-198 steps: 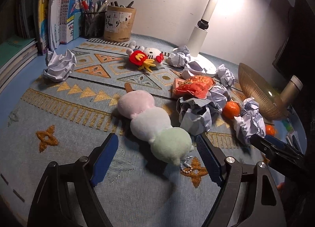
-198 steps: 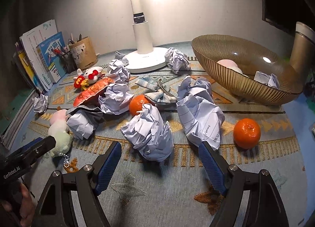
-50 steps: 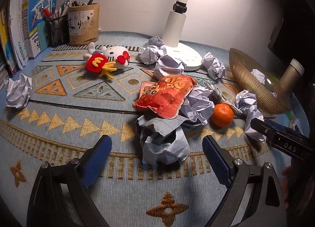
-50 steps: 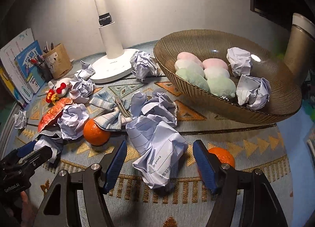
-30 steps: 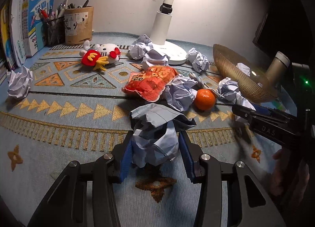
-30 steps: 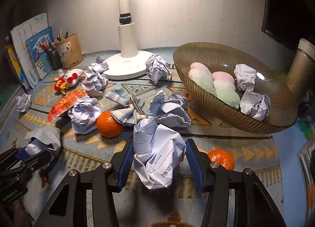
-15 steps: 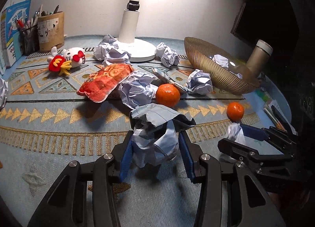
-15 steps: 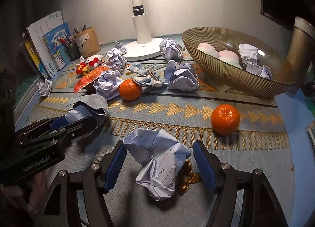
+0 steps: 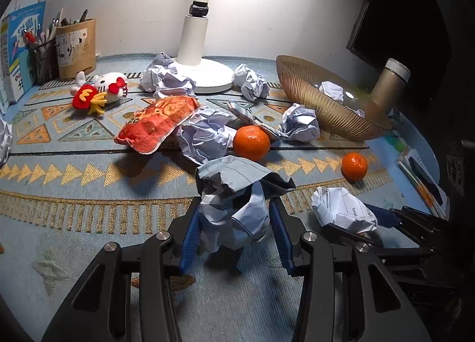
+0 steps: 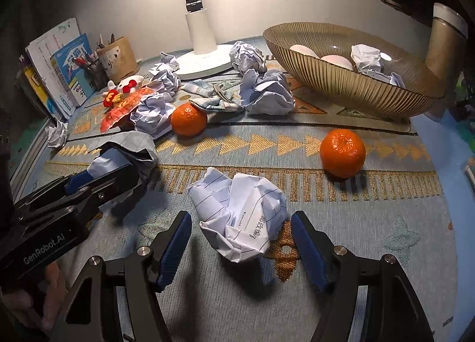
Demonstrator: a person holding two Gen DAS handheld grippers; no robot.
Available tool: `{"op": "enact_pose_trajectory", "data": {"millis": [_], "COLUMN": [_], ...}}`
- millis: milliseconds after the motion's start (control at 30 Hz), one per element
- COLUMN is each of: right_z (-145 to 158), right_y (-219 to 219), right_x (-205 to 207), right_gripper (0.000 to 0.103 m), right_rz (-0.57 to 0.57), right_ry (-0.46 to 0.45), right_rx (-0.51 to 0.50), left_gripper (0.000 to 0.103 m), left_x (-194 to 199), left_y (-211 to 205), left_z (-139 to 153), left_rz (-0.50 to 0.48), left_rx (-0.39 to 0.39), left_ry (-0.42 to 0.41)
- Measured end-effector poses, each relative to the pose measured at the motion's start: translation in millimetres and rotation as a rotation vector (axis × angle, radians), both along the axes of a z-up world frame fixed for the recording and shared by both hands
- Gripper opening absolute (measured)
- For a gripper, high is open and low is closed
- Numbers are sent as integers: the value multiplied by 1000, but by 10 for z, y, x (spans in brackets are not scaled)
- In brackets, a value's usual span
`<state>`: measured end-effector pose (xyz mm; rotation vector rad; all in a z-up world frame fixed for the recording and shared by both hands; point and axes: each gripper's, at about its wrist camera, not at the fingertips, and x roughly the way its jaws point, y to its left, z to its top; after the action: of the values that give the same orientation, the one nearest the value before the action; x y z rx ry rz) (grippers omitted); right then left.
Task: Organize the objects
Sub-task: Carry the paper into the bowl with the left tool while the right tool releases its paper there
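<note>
Left wrist: paper ball (image 9: 234, 211) clamped between jaws

We see a plain pale wall (image 9: 133, 1) lit by a white lamp (image 9: 196, 36) standing at the back of the table (image 9: 383, 146), which carries a blue woven mat (image 9: 89, 223) with gold triangles.

We see a patterned blue mat (image 10: 371, 217) carrying everything, with the white lamp base (image 9: 207, 75) at the back. Left of the lamp lie a plush toy (image 9: 98, 92) and pen cup (image 9: 76, 48); right of it the gold bowl (image 9: 326, 110); in front, paper balls (image 9: 207, 137), a red pouch (image 9: 157, 125) and two oranges (image 9: 251, 142).
</note>
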<state>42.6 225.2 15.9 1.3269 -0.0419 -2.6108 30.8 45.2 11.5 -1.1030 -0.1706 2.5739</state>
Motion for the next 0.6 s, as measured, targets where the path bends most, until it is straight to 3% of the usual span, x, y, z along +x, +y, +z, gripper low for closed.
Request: {"op": "enact_pose_trajectory", "data": {"millis": [67,100,233,367,467,600], "right_z": [2,19,266,834,1176,1347], "right_y": [23,43,191,521,848,1214], "right_x": [-20,-10,68,60,-122,-483], "right_gripper": [47,46,45,45,45,45], "right_rz": [-2,-3,-19,-97,-183,-262], "right_ry": [-3,0,53,199,276,304], "right_rx": [-4,-10,-51,-59,-63,-92], "left_gripper": [42,42,42,42,42,42], "left_x": [-2,-2,-1,-76,-295,-697], "left_y": [2,3,42,299,602,1093], "left_z": [0,1,85,501,839,1046], "left_rz": [-1,0,-11,-78,-125,-188], "left_rx": [-1,-3,21,21,11,18], "left_ry": [0,-1,-8,67,124,156]}}
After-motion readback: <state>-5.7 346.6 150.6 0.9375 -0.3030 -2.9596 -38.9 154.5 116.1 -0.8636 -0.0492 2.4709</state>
